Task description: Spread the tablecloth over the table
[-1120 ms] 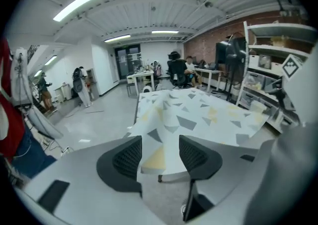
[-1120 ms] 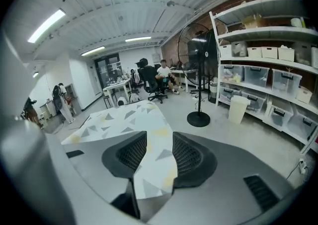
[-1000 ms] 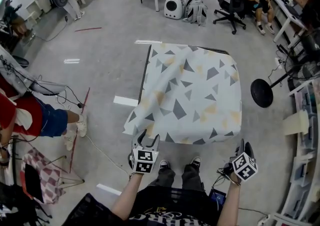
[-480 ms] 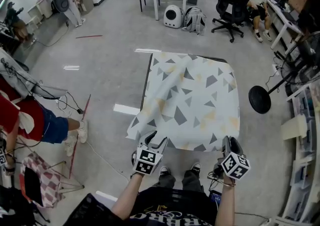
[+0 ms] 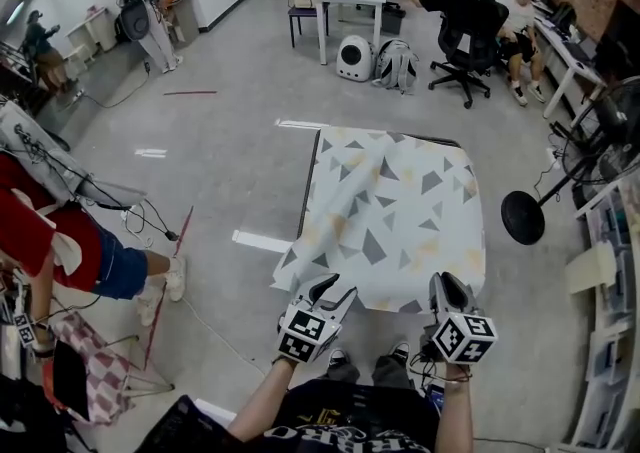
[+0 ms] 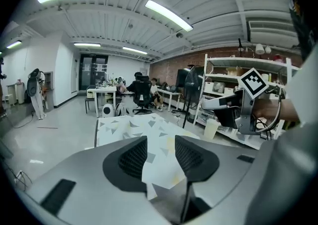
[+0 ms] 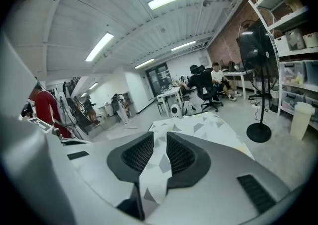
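A triangle-patterned tablecloth (image 5: pixel 390 221) is seen draped over a small table (image 5: pixel 308 181) on an open workshop floor, its far and right sides already hanging over the edges while the dark left rim of the tabletop is left bare. The near hem is taken up at two points by the hand-held tongs, evidently so that the cloth can be drawn evenly toward the person and squared on the top. The left gripper (image 5: pixel 335 290) is shown with its jaws closing around a loose fold of the near left corner; a gap can be made out beside the fabric, so the pinch is judged not yet firm. The right gripper (image 5: pixel 447 286) is shown with its jaws closing too, a narrow strip of the hem already squeezed between the ribbed pads. Both tools are held low and pointed slightly downward at the near edge, which keeps the fabric lifted clear of the tabletop's lip. Wrinkles across the middle suggest that smoothing is yet to be done. A pedestal fan (image 5: pixel 523 216) stands just beside the table's right side, where a swung hem could be caught.
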A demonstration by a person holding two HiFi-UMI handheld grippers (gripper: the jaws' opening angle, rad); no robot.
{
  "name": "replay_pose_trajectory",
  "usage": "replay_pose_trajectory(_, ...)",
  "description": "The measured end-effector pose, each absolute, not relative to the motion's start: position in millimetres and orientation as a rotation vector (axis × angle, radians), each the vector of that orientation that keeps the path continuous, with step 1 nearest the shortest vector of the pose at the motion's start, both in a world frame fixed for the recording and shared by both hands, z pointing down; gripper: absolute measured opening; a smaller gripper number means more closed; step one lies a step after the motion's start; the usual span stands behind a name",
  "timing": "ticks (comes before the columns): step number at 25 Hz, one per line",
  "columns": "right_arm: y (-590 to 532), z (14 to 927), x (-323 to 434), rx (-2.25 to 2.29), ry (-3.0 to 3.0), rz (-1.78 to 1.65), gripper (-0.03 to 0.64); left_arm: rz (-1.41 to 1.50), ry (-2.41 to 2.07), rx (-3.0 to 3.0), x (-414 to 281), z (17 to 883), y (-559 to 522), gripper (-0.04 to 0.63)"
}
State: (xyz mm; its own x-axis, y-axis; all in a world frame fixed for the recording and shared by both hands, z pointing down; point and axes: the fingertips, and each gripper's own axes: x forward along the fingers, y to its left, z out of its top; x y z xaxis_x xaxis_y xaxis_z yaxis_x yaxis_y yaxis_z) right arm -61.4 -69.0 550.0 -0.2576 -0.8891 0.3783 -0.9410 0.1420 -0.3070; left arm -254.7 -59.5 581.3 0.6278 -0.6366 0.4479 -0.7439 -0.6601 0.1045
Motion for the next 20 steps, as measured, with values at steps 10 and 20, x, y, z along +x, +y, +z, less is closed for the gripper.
replay_pose_trajectory(10,-45,501,-105,1.645,-2.477,0.638,0.063,0.401,-1.054,2.617,-239,539,-33,0.158)
replay_pose_trajectory(20,-3,465,-97,1.431,-2.600,0.552,0.040,0.319,-1.031,2.646,-185,502,16,0.113)
